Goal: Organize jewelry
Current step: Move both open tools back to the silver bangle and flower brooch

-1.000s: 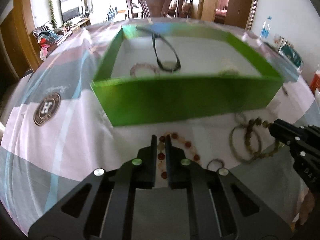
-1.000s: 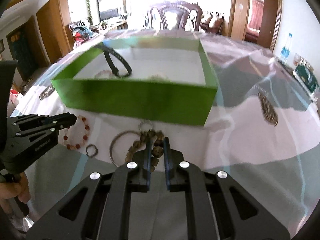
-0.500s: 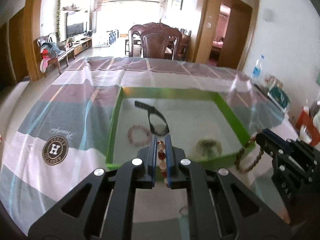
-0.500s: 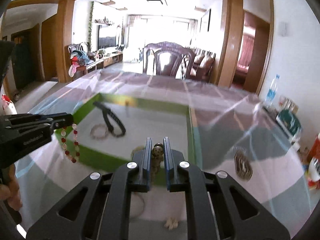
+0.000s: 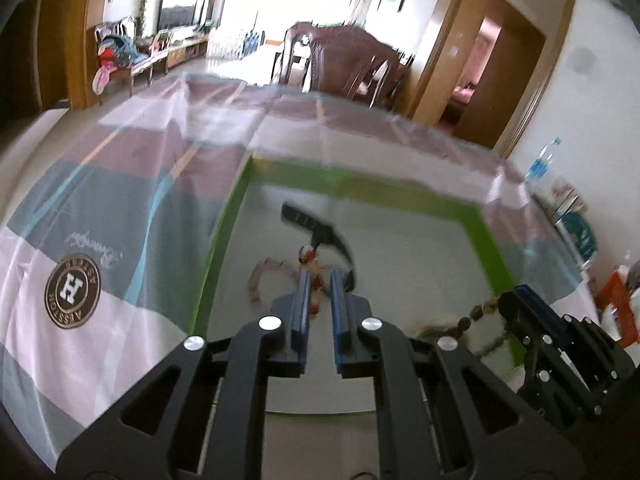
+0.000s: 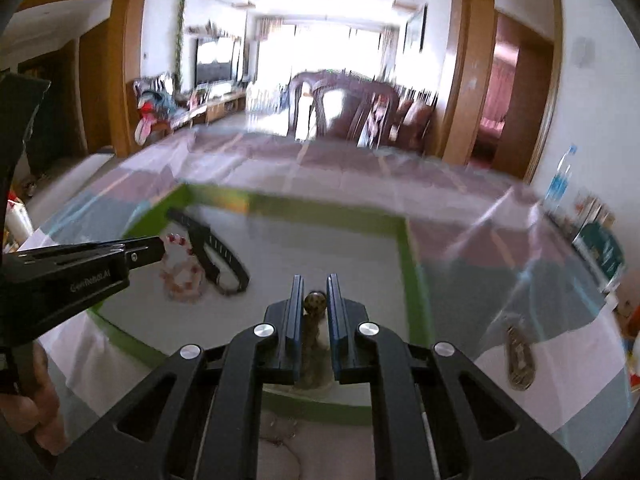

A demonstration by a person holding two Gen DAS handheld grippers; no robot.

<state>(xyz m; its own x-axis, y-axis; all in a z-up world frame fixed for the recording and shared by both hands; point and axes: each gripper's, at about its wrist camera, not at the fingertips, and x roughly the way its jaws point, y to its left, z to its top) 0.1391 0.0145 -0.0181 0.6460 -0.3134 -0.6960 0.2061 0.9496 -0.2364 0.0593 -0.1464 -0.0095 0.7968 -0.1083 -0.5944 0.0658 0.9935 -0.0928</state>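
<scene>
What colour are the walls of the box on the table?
Bright green walls on the box, with a pale, whitish floor inside; clearest in the right wrist view.

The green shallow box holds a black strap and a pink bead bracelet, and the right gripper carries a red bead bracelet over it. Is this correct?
Not quite. The green shallow box does hold the black strap and the pink bead bracelet, but the right gripper carries a brown bead bracelet, as the right wrist view shows. The red bead bracelet sits in the left gripper, whose jaws are opening.
</scene>
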